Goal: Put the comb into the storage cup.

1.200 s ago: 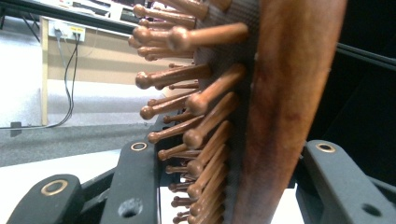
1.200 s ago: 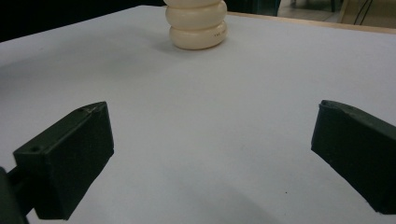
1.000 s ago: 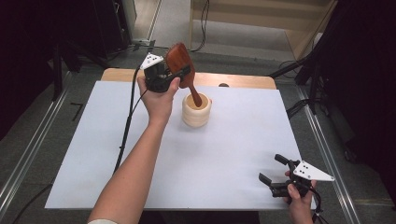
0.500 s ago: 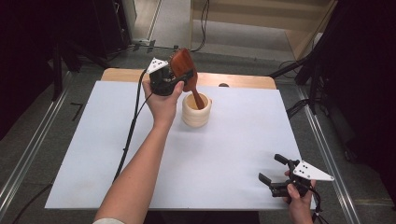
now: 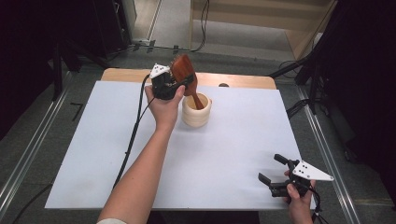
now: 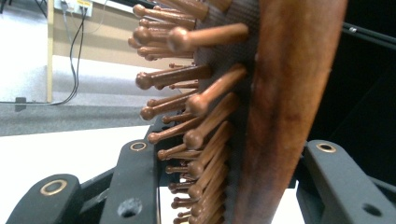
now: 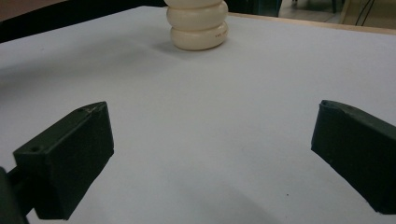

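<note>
Hairbrush (image 5: pixel 183 70) going handle-first into a holder, that's the job here as far as I can read it. It's a reddish wooden paddle brush, and the left gripper (image 5: pixel 180 86) is clamped on the head end, so the handle hangs free and can point down into the cream ribbed cup (image 5: pixel 196 112). In the high view the handle is already inside the cup's mouth, tilted, with the head leaning up and to the far left. Cup sits toward the far middle of the white table cover (image 5: pixel 116 154), just right of the hand.

The left gripper view makes the grip pretty clear: one black jaw sits against the bristle side and the other against the smooth wooden back, so the brush (image 6: pixel 261 116) is pinched flat across its head. Makes sense, the head is the widest, flattest bit to squeeze, and the pins (image 6: pixel 187 74) stick out past the jaw.

Right gripper (image 5: pixel 280 179) is parked at the near right corner, well apart from everything, jaws spread wide with nothing between them. Its own view looks across bare cover toward the cup (image 7: pixel 198 23). My guess is it's just kept out of the way, since this is a one-hand drop.

I'd say what's left is letting the handle settle and releasing.
</note>
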`<action>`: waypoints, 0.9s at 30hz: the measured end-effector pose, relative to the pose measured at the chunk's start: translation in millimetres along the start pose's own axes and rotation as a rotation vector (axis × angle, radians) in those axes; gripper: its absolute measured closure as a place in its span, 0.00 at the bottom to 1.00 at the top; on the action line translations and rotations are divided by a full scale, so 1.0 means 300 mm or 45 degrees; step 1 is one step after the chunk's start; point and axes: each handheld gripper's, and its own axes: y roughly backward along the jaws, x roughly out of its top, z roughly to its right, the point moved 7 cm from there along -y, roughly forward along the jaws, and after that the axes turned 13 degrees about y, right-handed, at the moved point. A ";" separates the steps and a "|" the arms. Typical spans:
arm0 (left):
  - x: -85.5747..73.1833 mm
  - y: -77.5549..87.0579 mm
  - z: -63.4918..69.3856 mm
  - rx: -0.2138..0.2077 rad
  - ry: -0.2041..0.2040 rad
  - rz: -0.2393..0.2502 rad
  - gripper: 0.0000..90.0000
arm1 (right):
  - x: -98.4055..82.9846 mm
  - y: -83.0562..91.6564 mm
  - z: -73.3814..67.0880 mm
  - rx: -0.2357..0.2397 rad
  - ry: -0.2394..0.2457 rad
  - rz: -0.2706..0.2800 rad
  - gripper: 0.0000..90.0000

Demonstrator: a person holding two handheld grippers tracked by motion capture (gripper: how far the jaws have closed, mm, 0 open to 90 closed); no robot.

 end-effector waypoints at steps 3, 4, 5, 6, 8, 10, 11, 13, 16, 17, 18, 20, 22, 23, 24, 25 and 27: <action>-0.012 -0.003 -0.006 0.011 -0.001 -0.004 0.62 | 0.000 0.000 -0.001 0.001 -0.004 -0.001 0.00; -0.015 -0.004 -0.009 0.015 -0.001 -0.009 0.62 | 0.000 0.000 0.000 0.000 -0.002 0.000 0.00; -0.018 -0.006 -0.011 0.017 0.000 -0.013 0.62 | 0.000 0.000 0.000 0.001 -0.005 -0.001 0.00; -0.020 -0.007 -0.013 0.018 -0.002 -0.012 0.62 | 0.000 0.000 0.000 0.001 -0.004 -0.001 0.00; -0.025 -0.008 -0.016 0.016 0.012 -0.010 0.62 | 0.000 0.000 0.000 0.001 -0.002 0.001 0.00; -0.030 -0.010 -0.018 0.018 0.016 -0.009 0.62 | 0.000 -0.001 0.000 0.001 -0.001 0.000 0.00; -0.034 -0.012 -0.019 0.021 0.018 -0.012 0.62 | 0.000 0.000 0.000 0.002 -0.002 -0.001 0.00; -0.042 -0.016 -0.020 0.024 0.024 -0.015 0.62 | 0.000 0.000 0.000 0.002 -0.004 0.000 0.00; -0.054 -0.021 -0.024 0.026 0.034 -0.018 0.62 | 0.000 0.000 0.000 0.002 -0.003 0.000 0.00; -0.058 -0.022 -0.024 0.024 0.037 -0.017 0.62 | 0.000 0.000 0.001 0.001 -0.001 0.001 0.00; -0.061 -0.023 -0.026 0.025 0.039 -0.016 0.62 | 0.000 0.000 0.000 0.002 -0.003 0.000 0.00; -0.068 -0.023 -0.030 0.028 0.049 -0.016 0.62 | 0.000 0.000 0.000 0.002 -0.004 0.000 0.00; -0.074 -0.024 -0.035 0.034 0.051 -0.022 0.62 | 0.000 -0.001 0.001 0.002 0.000 0.001 0.00; -0.077 -0.024 -0.036 0.036 0.050 -0.024 0.62 | 0.000 -0.001 0.000 0.002 -0.001 0.000 0.00; -0.079 -0.024 -0.037 0.036 0.054 -0.020 0.62 | 0.000 -0.001 0.000 0.002 -0.001 0.000 0.00; -0.082 -0.023 -0.039 0.035 0.061 -0.020 0.62 | 0.000 -0.001 0.000 0.003 -0.004 -0.001 0.00; -0.087 -0.024 -0.043 0.035 0.068 -0.018 0.62 | 0.000 -0.001 0.000 0.003 -0.004 -0.002 0.00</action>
